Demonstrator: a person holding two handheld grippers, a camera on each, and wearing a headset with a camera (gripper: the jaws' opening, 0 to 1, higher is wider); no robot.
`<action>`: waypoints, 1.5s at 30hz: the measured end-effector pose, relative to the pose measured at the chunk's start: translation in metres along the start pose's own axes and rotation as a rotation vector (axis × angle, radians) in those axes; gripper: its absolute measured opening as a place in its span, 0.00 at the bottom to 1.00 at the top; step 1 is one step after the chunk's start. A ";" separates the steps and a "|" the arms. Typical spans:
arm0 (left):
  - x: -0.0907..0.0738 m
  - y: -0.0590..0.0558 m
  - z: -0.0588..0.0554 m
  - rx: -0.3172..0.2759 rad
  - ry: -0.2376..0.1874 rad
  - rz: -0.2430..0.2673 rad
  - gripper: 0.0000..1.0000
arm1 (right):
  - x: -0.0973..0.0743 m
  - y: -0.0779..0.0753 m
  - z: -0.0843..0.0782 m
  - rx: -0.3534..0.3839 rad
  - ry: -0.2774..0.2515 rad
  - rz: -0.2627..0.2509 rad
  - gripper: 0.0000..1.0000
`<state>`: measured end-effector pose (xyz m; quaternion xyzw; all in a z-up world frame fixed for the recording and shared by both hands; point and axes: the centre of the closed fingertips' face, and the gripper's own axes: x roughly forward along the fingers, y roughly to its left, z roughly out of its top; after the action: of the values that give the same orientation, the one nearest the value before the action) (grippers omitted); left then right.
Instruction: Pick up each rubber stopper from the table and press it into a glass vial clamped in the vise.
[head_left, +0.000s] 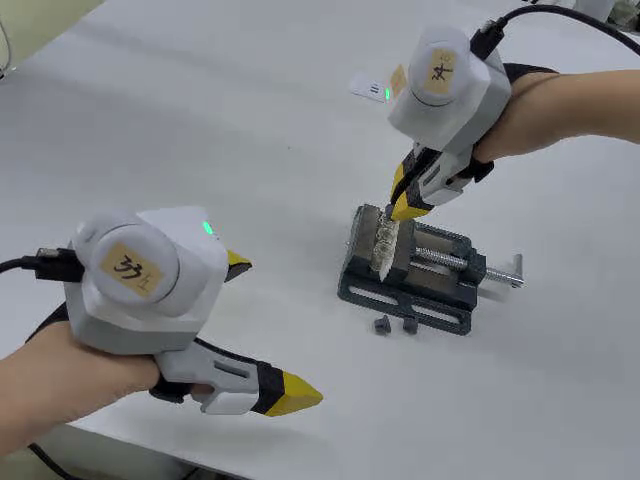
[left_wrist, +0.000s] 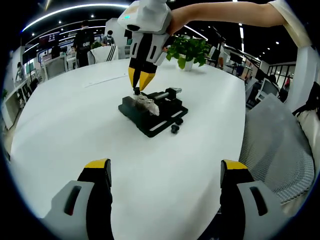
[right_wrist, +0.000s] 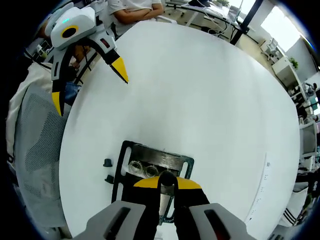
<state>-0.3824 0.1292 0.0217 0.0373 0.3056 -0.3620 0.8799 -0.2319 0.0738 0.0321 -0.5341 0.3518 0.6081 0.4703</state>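
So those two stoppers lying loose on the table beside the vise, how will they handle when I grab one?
The two stoppers are tiny next to the vise, so probably light and easily flicked away by a nudge. They look round, so one knocked onto its side may roll. Dark rubber should grip well and give slightly.
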 end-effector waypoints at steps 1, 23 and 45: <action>0.000 0.000 0.000 -0.001 0.000 -0.001 0.89 | 0.000 0.000 0.000 0.013 0.003 -0.002 0.04; 0.000 0.001 0.003 0.002 -0.008 0.002 0.89 | -0.001 0.003 0.002 0.319 -0.061 -0.089 0.04; 0.002 -0.003 0.001 -0.003 -0.003 -0.003 0.88 | 0.000 -0.002 -0.007 0.179 -0.053 -0.092 0.21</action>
<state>-0.3824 0.1249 0.0221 0.0350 0.3051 -0.3630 0.8797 -0.2277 0.0679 0.0306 -0.4892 0.3672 0.5659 0.5529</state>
